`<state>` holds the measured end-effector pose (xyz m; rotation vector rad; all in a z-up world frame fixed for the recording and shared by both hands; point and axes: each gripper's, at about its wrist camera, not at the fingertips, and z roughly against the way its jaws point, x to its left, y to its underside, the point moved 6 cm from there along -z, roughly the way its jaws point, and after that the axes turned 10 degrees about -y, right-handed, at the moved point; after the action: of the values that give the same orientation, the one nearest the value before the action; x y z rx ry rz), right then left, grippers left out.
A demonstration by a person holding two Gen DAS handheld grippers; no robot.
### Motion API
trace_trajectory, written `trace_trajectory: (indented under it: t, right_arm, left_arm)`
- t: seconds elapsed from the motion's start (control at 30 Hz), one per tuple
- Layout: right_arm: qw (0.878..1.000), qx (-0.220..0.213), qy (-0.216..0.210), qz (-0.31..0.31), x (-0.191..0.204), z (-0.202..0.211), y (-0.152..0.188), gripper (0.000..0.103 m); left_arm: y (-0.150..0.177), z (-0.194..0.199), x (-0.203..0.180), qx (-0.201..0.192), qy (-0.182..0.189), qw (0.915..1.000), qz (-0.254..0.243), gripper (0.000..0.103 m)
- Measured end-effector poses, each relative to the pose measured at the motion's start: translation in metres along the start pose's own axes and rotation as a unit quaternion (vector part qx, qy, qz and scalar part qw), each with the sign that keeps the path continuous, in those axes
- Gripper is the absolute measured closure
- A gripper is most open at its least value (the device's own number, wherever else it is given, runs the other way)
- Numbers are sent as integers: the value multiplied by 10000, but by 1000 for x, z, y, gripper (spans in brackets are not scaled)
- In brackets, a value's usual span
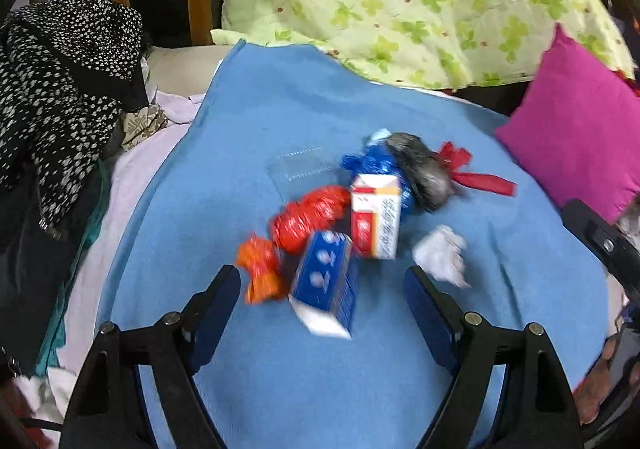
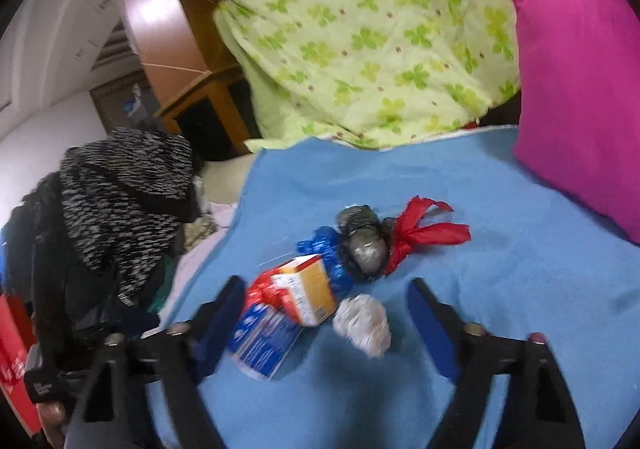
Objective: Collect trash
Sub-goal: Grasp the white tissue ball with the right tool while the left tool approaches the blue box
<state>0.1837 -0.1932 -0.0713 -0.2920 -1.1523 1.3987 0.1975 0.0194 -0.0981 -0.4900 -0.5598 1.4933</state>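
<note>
Trash sits heaped in a small cluster near the middle of a blue blanket (image 1: 280, 109) spread over a bed. The left gripper (image 1: 322, 291) hangs just above the blanket with its two blue-padded fingers spread wide, holding nothing. Between those fingers lies a blue and white carton (image 1: 326, 287), tipped on its side. An orange wrapper (image 1: 260, 273) lies just to its left, touching a crumpled red wrapper (image 1: 310, 217). A red and white box (image 1: 376, 215) stands tilted behind the carton, leaning against a blue foil wrapper (image 1: 370, 159). A grey foil ball (image 1: 424, 171) rests beside that, with a red ribbon (image 1: 478, 175) trailing from it. A white crumpled paper (image 1: 440, 255) lies near the left gripper's right finger.

The right gripper (image 2: 326, 307) is also spread wide and empty, with the white paper and the carton between its fingers. A magenta pillow (image 2: 580, 89) and a green clover-print quilt (image 2: 380, 29) lie behind the heap. A black and white patterned garment (image 1: 68, 89) is piled at the left.
</note>
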Motion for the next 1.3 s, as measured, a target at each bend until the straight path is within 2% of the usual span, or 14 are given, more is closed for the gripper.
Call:
trace_trajectory:
  t: [0.2, 0.27, 0.33, 0.4, 0.47, 0.5, 0.53, 0.6, 0.67, 0.73, 0.83, 1.0, 1.13, 1.3]
  right_arm:
    - [9976, 507, 6, -472, -47, -74, 22, 28]
    - [9949, 740, -53, -684, -61, -92, 40, 28]
    - [9913, 1003, -88, -845, -71, -108, 49, 41]
    - [9895, 1141, -198, -870, -71, -119, 52, 47]
    - [9887, 1348, 23, -651, -71, -130, 60, 49]
    - [9880, 1436, 94, -557, -70, -134, 62, 52]
    - [9873, 1501, 63, -518, -68, -137, 64, 61]
    - [9866, 1544, -10, -520, -66, -139, 66, 65]
    - [9871, 1486, -62, -596, -69, -137, 64, 68]
    - [9883, 1350, -166, -692, -71, -133, 62, 69]
    - [9915, 1073, -222, -703, -70, -122, 52, 69]
    - [9971, 445, -323, -521, -55, -90, 38, 69]
    - [9980, -107, -370, -505, -38, -40, 34, 69]
    - [9979, -398, -385, -325, -11, 18, 47, 69]
  left_arm:
    - [13, -44, -10, 216, 150, 9993, -249, 19]
    - [23, -53, -13, 419, 13, 9987, -286, 29]
    - [22, -56, -16, 454, 25, 9984, -331, 29]
    - [18, -58, -20, 466, 74, 9985, -276, 29]
    - [17, -61, -27, 526, 175, 9980, -312, 31]
    - [18, -62, -30, 529, 181, 9978, -345, 34]
    - [19, -65, -33, 549, 178, 9975, -417, 41]
    - [22, -68, -40, 589, 130, 9965, -579, 60]
    - [24, -65, -44, 507, 111, 9963, -679, 78]
    - [25, -61, -44, 447, 165, 9967, -650, 88]
    - [25, -58, -46, 374, 267, 9968, -655, 94]
    - [28, -46, -37, 214, 290, 9980, -523, 95]
    - [58, -22, -24, 304, 482, 9983, -121, 96]
    - [80, 3, -14, 261, 616, 9977, 87, 96]
